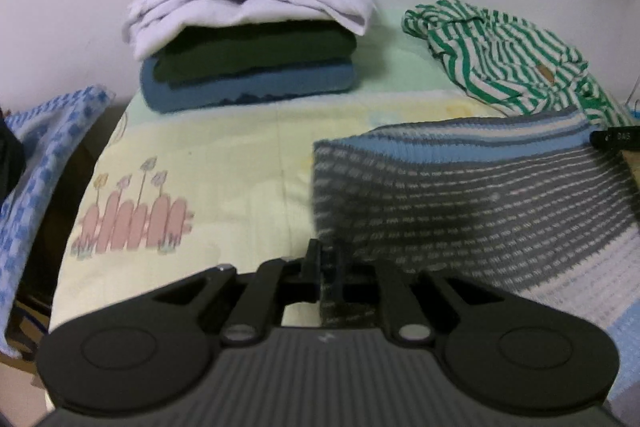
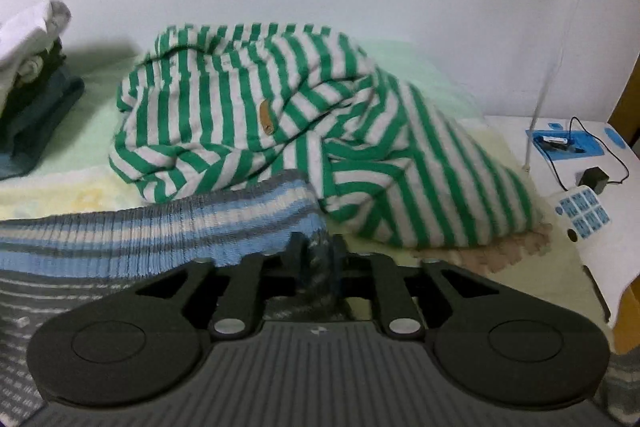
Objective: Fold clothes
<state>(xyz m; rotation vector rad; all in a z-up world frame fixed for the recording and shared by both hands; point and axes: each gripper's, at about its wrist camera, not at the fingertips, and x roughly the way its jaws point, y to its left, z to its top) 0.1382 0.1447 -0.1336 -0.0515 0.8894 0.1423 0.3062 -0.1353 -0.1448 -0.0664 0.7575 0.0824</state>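
Gripping the grey knitted sweater with blue and white stripes (image 1: 480, 203), the left gripper (image 1: 325, 267) has its black jaws pinched on the garment's near corner, and knit shows between them. The right gripper (image 2: 318, 267) likewise clamps a bunched fold of the same sweater (image 2: 160, 231) just below its ribbed blue-and-white hem. Between the two claws the sweater spreads over the near right part of the pale yellow and green printed bed cover (image 1: 240, 163). Beside the hem, toward the cover's far right corner, lies a crumpled green-and-white striped garment (image 2: 280, 115), touching the sweater. Near the far edge stands a stack of folded clothes (image 1: 248, 63): blue at the bottom, dark green in the middle, white on top. A blue checked cloth (image 1: 36, 179) hangs off the left edge.
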